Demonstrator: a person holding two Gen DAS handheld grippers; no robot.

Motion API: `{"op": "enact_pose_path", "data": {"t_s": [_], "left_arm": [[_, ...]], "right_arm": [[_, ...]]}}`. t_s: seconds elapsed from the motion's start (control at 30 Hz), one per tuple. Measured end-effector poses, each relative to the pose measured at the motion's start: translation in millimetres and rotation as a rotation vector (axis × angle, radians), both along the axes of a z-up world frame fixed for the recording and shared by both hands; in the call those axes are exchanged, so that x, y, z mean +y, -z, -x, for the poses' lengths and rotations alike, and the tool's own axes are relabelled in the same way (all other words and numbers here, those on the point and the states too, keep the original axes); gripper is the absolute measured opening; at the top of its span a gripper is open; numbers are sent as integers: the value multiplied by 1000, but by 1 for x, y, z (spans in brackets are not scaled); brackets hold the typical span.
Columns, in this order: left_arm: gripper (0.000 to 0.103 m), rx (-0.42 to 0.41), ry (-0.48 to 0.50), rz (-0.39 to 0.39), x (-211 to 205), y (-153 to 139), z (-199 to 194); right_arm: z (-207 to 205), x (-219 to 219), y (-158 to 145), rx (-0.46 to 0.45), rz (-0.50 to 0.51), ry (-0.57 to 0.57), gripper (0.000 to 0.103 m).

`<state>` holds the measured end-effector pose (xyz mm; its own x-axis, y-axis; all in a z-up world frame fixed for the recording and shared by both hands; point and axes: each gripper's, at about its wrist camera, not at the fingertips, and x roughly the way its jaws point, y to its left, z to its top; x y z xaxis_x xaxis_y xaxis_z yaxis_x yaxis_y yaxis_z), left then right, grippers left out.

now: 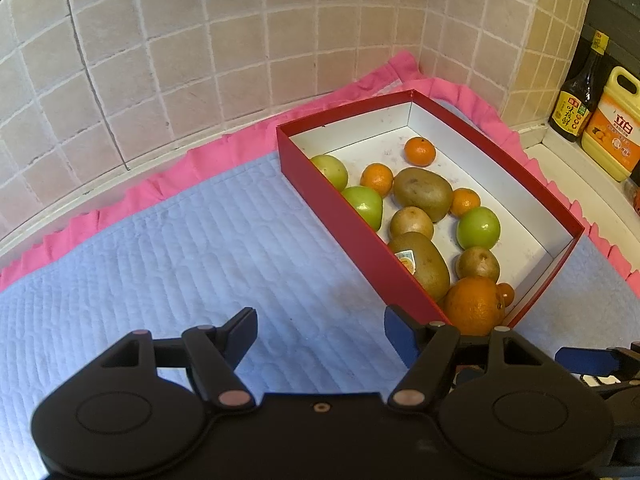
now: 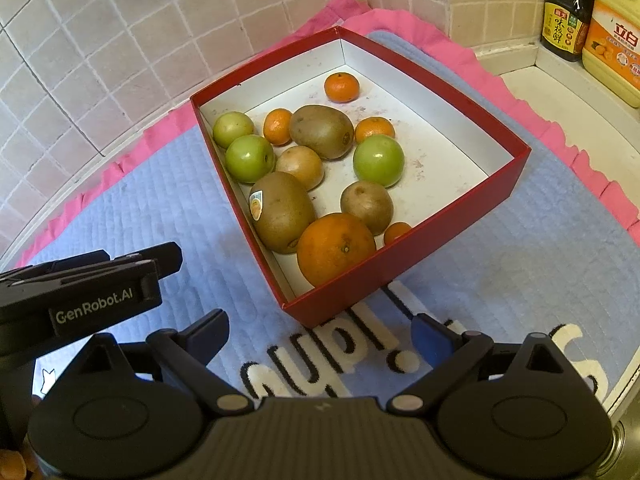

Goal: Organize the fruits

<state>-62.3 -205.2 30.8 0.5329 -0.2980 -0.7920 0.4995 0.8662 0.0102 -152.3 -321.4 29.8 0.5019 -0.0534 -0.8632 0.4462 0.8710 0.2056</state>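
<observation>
While both grippers gape, the box holds three green fruits.

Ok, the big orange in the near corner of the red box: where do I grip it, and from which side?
Probably from above. The big orange sits against the red box near wall, with the stickered kiwi at its left, so side access looks blocked. Close the open right gripper across its widest middle, fingers along the wall.

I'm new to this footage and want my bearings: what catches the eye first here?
A red box full of mixed fruit sits on a blue mat by the tiled wall. The big orange lies in its near corner, beside a stickered kiwi. Both grippers, left and right, are open and hold nothing.
</observation>
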Motion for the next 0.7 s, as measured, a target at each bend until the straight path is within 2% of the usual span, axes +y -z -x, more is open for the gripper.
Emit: {"op": "enact_pose_path", "data": {"t_s": [0.7], "left_arm": [[85,4,-17,17,1,-3,0]], "right_arm": [[-1,3,-1,-2,-1,-3,99]]}}
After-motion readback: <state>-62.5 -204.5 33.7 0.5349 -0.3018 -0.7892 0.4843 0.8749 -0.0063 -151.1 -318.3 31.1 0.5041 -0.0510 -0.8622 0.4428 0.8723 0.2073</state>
